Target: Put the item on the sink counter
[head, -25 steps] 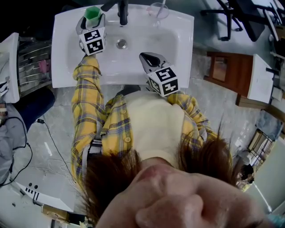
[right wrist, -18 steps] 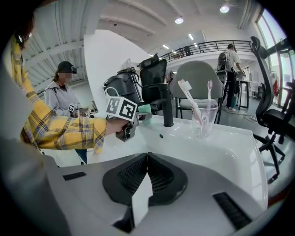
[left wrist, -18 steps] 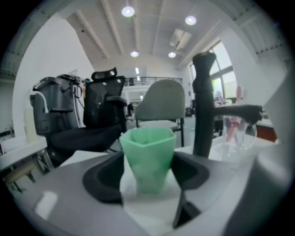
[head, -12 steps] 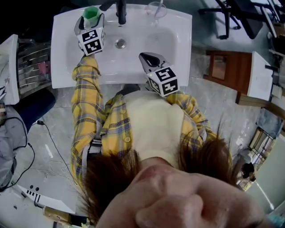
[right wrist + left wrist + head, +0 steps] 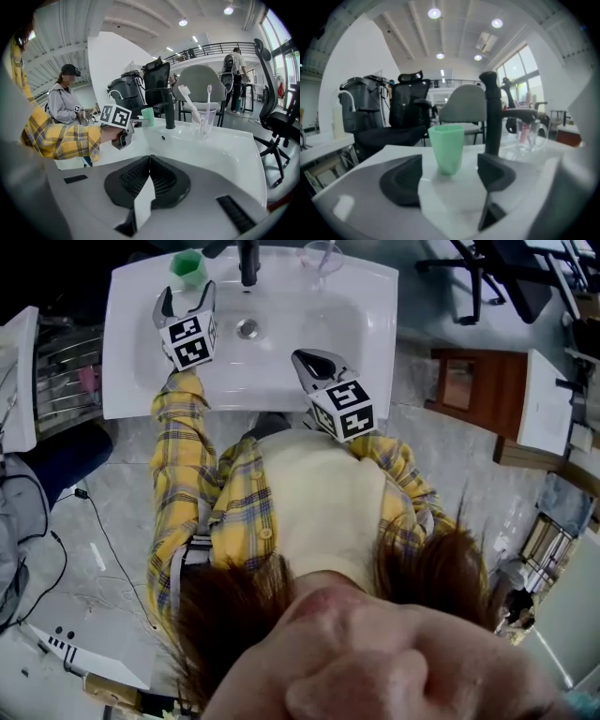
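The green cup [image 5: 189,268] stands upright on the back left corner of the white sink counter [image 5: 127,352]. My left gripper [image 5: 185,298] hovers just short of it, jaws opening, with nothing between them. In the left gripper view the cup [image 5: 446,147] sits a little beyond the two dark pads [image 5: 401,180], apart from both. My right gripper [image 5: 314,362] is shut and empty at the sink's front edge. From the right gripper view [image 5: 149,176] the cup [image 5: 148,116] shows behind the left gripper [image 5: 122,129].
A black faucet [image 5: 247,263] rises behind the basin with its drain [image 5: 247,328]. A clear glass with toothbrushes [image 5: 322,256] stands on the back right of the counter. A wire rack [image 5: 66,381] is at the left and a wooden table [image 5: 478,395] at the right.
The left gripper's jaws have spread and it has drawn back toward me. The green cup that was between them now stands alone on the counter. The right gripper has not moved.
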Motion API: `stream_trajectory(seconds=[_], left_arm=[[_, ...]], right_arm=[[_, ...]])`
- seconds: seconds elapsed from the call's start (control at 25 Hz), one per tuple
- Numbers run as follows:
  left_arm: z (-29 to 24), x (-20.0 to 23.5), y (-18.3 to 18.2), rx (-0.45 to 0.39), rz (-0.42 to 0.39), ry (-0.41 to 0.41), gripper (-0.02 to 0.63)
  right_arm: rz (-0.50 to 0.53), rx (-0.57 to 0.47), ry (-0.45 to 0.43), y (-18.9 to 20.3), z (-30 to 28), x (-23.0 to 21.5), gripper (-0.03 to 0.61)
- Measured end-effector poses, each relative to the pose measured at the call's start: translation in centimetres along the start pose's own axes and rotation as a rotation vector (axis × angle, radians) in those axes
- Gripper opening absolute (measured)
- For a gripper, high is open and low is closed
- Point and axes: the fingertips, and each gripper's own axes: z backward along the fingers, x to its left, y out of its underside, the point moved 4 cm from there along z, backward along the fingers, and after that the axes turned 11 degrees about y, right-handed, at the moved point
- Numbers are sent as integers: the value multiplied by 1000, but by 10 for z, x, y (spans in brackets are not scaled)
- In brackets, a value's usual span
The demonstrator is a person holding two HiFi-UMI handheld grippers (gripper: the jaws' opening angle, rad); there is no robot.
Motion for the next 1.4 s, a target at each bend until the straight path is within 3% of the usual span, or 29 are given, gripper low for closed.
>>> stream_trajectory(seconds=[0.28,0.68,0.84,1.12,1.4], left_arm=[[26,-22,4,17,25,34,354],[67,-60,-16,-38,107,97,350],[84,-86,-22,-23,76,134,342],[112,-121,-25,-17,97,183,322],[138,-147,-27,-26,94,188,259]], right_arm=[[26,-11,-35,5,12,-3,14],[40,-42,-58,10,29,-9,14],[44,-65,-66,8,35,-11,12],[43,-83,-83,17,47,-14,14],[39,-92,-92,23,58,-18,14]])
